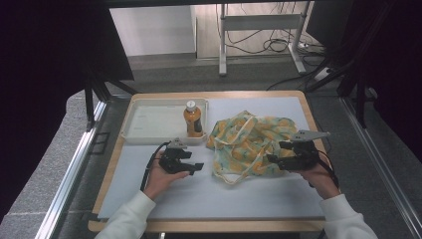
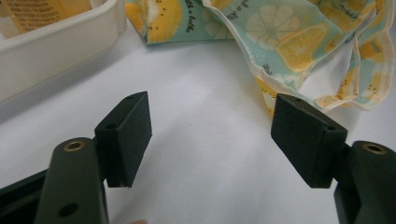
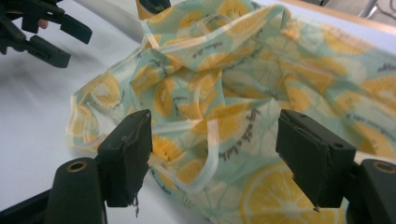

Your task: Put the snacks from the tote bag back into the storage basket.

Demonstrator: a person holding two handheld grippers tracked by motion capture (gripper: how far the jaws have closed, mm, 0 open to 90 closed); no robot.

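High view: crumpled lemon-print fabric bag [image 1: 251,144] lies mid-bench [image 1: 249,199], beside white plastic tray [image 1: 149,122].
Left gripper [image 1: 195,168]: jaws wide, empty, near bag.
Right gripper [image 1: 277,152]: jaws wide at bag's edge.

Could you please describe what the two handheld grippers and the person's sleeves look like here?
Both the left gripper and right gripper are black, with two blocky black padded jaws and brass-ringed holes. The right one carries a grey three-cornered plate. A black cable trails from the left. Sleeves are white.
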